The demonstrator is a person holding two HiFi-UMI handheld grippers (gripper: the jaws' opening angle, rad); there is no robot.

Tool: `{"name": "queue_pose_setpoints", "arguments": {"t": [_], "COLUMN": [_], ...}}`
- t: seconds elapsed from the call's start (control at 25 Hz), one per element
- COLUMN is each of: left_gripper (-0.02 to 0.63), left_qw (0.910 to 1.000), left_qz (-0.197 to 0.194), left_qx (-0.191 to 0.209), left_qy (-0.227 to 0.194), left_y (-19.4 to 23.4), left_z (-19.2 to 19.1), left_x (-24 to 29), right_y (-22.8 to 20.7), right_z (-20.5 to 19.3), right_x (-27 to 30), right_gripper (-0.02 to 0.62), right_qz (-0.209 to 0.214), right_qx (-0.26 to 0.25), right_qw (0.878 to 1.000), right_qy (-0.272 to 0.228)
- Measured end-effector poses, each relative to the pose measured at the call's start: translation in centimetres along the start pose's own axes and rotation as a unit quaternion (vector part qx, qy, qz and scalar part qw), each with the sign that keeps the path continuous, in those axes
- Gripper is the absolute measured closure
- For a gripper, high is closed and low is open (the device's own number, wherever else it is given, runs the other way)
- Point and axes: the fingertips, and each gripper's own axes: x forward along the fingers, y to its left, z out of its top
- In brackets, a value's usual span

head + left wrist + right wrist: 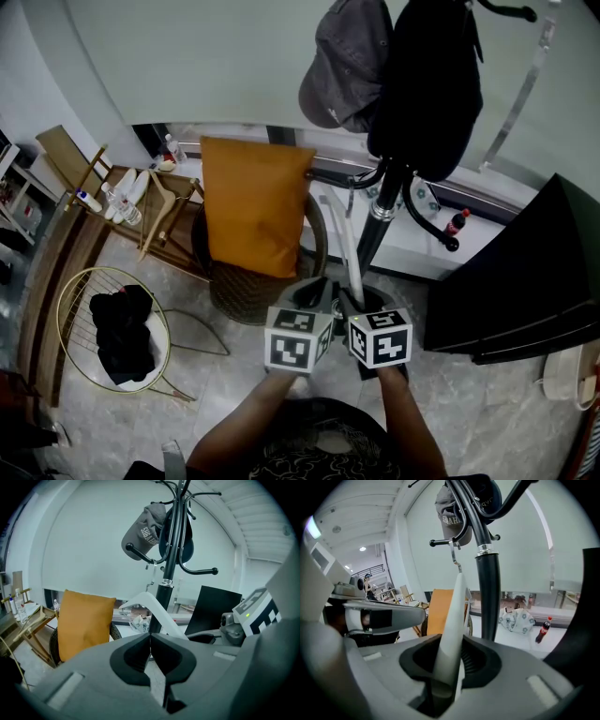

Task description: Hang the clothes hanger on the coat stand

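Observation:
A white clothes hanger [349, 248] rises from between my two grippers toward the black coat stand [380, 220]. In the right gripper view, the hanger's arm [454, 616] stands between the jaws of my right gripper [452, 644], leaning on the left one, with a gap to the ribbed right pad. Its metal hook [453, 552] appears to sit over a lower arm of the stand [440, 542]. My left gripper [150, 639] is shut just short of the hanger [152, 603], holding nothing. A grey cap [347, 61] and a black bag [427, 84] hang higher up.
An orange cushion [255, 202] leans on a round wicker chair behind the stand. At left stand a wire basket [66, 309] holding black cloth and a wooden rack [89, 178] with bottles. A big black panel [525, 281] lies at right, a cola bottle [455, 225] near the stand.

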Motion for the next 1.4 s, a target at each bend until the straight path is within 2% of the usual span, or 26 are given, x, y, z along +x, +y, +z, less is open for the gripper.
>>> {"name": "queue_pose_setpoints", "arguments": {"t": [0.28, 0.88, 1.4], "left_gripper": [0.6, 0.6, 0.6], "left_qw": [0.9999, 0.9999, 1.0], "left_qz": [0.009, 0.007, 0.002], "left_qx": [0.006, 0.007, -0.001], "left_qy": [-0.005, -0.005, -0.007], "left_y": [-0.1, -2.3, -5.6], "left_z": [0.2, -0.9, -2.9], "left_x": [-0.6, -2.2, -4.2], "right_y": [0.0, 0.6, 1.7], "right_z": [0.5, 2.3, 1.3], "right_x": [-0.8, -4.9, -9.2], "right_gripper": [0.468, 0.468, 0.49], "right_qz": [-0.006, -0.015, -0.002], "right_qx": [-0.008, -0.019, -0.03], "right_qw": [1.0, 0.997, 0.996], "right_qy": [-0.011, -0.067, -0.085]}}
